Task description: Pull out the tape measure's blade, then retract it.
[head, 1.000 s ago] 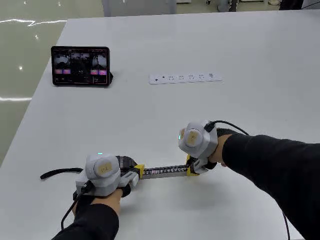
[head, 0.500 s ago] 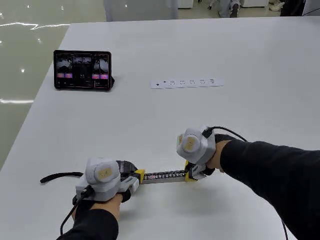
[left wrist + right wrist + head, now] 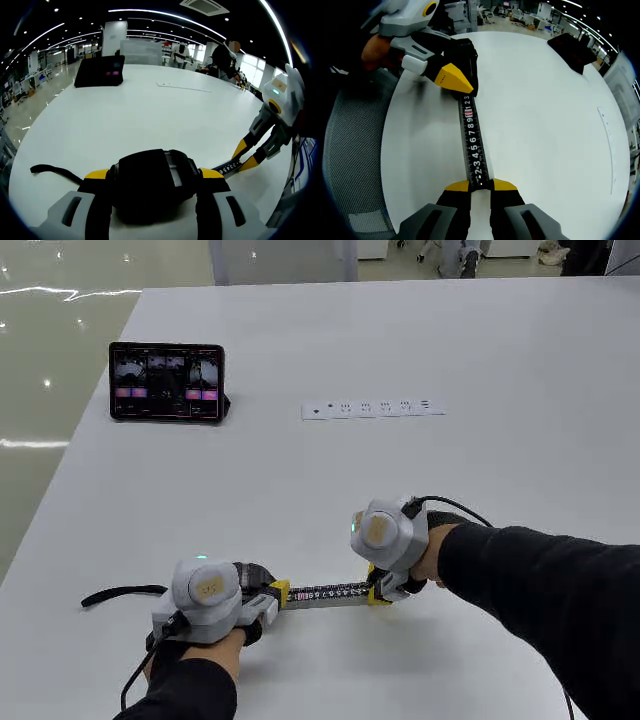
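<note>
On white table (image 3: 400, 340): black tape measure (image 3: 150, 176), numbered blade (image 3: 471, 140) extended flat.

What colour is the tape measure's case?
The case is black, best seen in the left gripper view.

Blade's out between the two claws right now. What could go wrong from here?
The right claw pinches only the very end of the blade; if that grip slips, the blade could whip back into the case. The left claw grips the case by its sides on a smooth table, so an off-line pull might twist or slide it. The loose strap lying by the case could snag.
</note>
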Available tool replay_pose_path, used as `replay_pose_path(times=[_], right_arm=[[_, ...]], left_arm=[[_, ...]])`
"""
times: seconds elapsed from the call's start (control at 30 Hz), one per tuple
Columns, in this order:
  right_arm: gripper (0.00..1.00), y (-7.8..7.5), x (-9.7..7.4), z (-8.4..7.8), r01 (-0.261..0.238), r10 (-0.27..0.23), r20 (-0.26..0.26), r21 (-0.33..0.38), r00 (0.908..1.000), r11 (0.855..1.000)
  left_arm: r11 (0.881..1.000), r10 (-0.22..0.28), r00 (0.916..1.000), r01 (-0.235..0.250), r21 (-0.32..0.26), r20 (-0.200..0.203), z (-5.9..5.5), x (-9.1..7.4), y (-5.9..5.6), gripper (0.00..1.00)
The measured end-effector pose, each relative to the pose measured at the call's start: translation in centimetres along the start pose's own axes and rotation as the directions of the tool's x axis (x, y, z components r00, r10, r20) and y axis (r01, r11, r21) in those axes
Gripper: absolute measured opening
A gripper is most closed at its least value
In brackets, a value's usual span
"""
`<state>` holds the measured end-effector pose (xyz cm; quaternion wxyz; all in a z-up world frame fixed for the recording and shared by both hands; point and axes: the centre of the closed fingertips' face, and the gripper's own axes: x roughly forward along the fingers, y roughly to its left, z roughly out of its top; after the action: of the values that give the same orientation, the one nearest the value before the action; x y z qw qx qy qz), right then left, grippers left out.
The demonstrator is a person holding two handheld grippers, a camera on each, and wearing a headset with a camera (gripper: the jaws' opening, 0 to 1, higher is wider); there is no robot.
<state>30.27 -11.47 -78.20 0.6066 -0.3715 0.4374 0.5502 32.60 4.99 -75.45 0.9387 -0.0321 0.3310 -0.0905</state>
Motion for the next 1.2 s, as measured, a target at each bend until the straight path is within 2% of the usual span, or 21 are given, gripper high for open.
replay_pose_path(times=[1.2], right_arm=[[0.10, 0.05, 0.31, 0.89, -0.001, 0.001, 0.010, 0.004, 1.0000, 1.000]], left_arm=[[1.000, -0.002, 1.0000, 0.002, -0.003, 0.001, -0.04, 0.02, -0.04, 0.65]])
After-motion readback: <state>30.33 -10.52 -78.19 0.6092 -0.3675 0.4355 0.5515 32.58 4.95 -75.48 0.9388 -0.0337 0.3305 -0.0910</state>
